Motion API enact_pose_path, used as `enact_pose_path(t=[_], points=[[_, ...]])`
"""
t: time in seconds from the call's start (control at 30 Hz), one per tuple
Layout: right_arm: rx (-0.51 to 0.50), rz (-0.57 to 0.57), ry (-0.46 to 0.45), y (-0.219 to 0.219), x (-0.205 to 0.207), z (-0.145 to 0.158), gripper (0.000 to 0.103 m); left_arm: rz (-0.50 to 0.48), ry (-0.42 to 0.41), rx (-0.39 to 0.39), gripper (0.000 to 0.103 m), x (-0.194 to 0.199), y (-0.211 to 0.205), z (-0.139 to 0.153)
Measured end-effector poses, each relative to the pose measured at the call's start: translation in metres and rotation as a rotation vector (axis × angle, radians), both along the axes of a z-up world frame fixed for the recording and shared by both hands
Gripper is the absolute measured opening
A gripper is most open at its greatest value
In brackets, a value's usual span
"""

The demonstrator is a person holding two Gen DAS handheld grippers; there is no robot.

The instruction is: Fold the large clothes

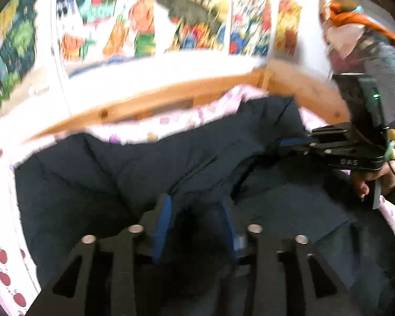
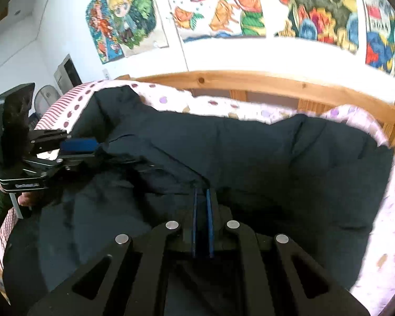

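A large dark navy quilted garment lies spread over the bed and shows in the right wrist view too. My left gripper sits low over its middle with its blue fingers apart and a fold of cloth bunched between them; it shows from the side in the right wrist view. My right gripper has its blue fingers nearly together on a raised edge of the garment. In the left wrist view the right gripper reaches in from the right onto the cloth.
The bed has a pink patterned sheet and a wooden frame rail along the far side. Colourful posters hang on the white wall behind. A fan stands at the far left.
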State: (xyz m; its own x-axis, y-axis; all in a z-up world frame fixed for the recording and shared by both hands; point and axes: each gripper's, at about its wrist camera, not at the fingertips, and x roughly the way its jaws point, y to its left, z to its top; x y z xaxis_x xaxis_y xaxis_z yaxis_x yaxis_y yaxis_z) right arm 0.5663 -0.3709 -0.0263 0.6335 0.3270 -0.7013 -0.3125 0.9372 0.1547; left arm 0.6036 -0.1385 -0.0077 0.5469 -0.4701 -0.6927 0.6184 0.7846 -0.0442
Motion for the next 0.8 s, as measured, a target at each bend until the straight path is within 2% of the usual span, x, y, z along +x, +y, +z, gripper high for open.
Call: enact_pose_path(t=[0.1,0.13,0.23,0.27,0.33,0.4,0.57,0.7,0.8], points=[[0.009,-0.013,-0.039,-0.003,0.004,0.021,0.008,0.0,-0.047,-0.095,0.051,-0.007,-0.003,0.025],[0.017,-0.026,-0.042,-0.004,0.006,0.025,0.014,0.022,-0.049,-0.119,0.051,-0.001,-0.008,0.032],[0.073,-0.089,-0.04,-0.011,0.022,0.024,0.029,0.08,-0.026,-0.132,0.051,0.026,-0.025,0.032],[0.085,-0.107,-0.027,-0.013,0.03,0.019,0.029,0.106,0.0,-0.121,0.051,0.036,-0.033,0.026],[0.071,-0.125,-0.002,-0.01,0.043,0.005,0.029,0.165,0.041,-0.056,0.051,0.052,-0.042,0.012],[0.015,-0.135,0.032,-0.007,0.051,-0.014,0.029,0.2,0.077,0.053,0.051,0.059,-0.049,-0.008],[-0.041,-0.117,0.087,-0.001,0.052,-0.051,0.029,0.185,0.13,0.233,0.052,0.061,-0.045,-0.058],[-0.128,-0.109,0.119,0.012,0.06,-0.079,0.03,0.178,0.107,0.322,0.052,0.057,-0.052,-0.081],[-0.129,-0.118,0.138,0.013,0.069,-0.091,0.03,0.199,0.102,0.359,0.052,0.062,-0.059,-0.093]])
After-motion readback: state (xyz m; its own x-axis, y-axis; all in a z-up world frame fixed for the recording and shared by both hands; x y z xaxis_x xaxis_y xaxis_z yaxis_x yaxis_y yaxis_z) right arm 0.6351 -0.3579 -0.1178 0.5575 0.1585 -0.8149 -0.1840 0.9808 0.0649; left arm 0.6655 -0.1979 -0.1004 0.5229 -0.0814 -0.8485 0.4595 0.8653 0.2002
